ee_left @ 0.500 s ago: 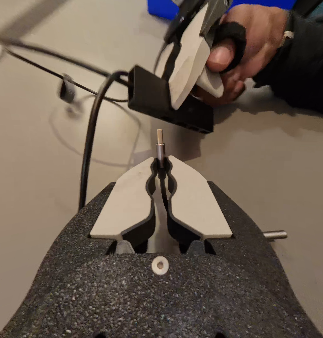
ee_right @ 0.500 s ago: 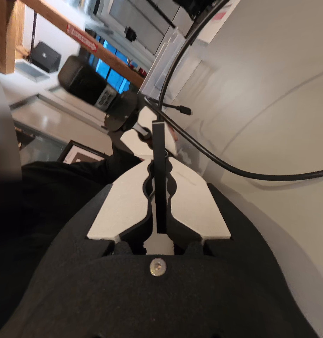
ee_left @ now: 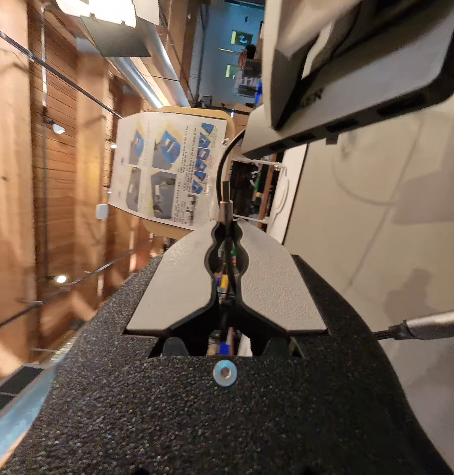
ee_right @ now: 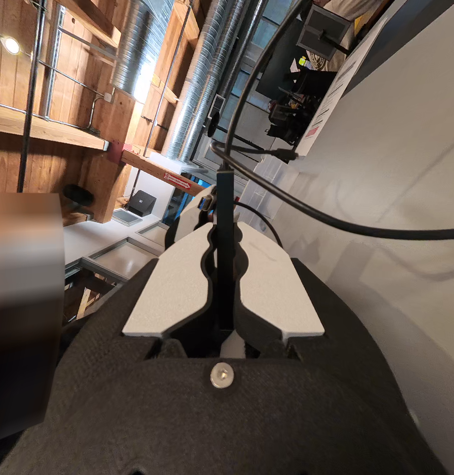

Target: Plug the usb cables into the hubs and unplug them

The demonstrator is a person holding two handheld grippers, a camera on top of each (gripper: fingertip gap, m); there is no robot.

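The left gripper (ee_left: 227, 226) is pinching the USB plug (ee_left: 225, 203) just short of the black hub (ee_left: 375, 102), which the right gripper (ee_right: 224, 226) is clamping edge-on, so a tilted plug is risking jamming against the port rim.

Left hand-held gripper (ee_left: 227, 226): matt grey textured plastic fingers (ee_left: 180, 280), rough speckled black body. Silver brushed-metal usb plug (ee_left: 225, 205) w/ smooth black rubbery cable. Flat black matt plastic hub (ee_right: 224, 231) in right hand-held gripper (ee_right: 224, 226). Pale matt smooth table (ee_right: 400, 180). Bkgd: wood beams, ribbed shiny metal ducts (ee_right: 192, 102).
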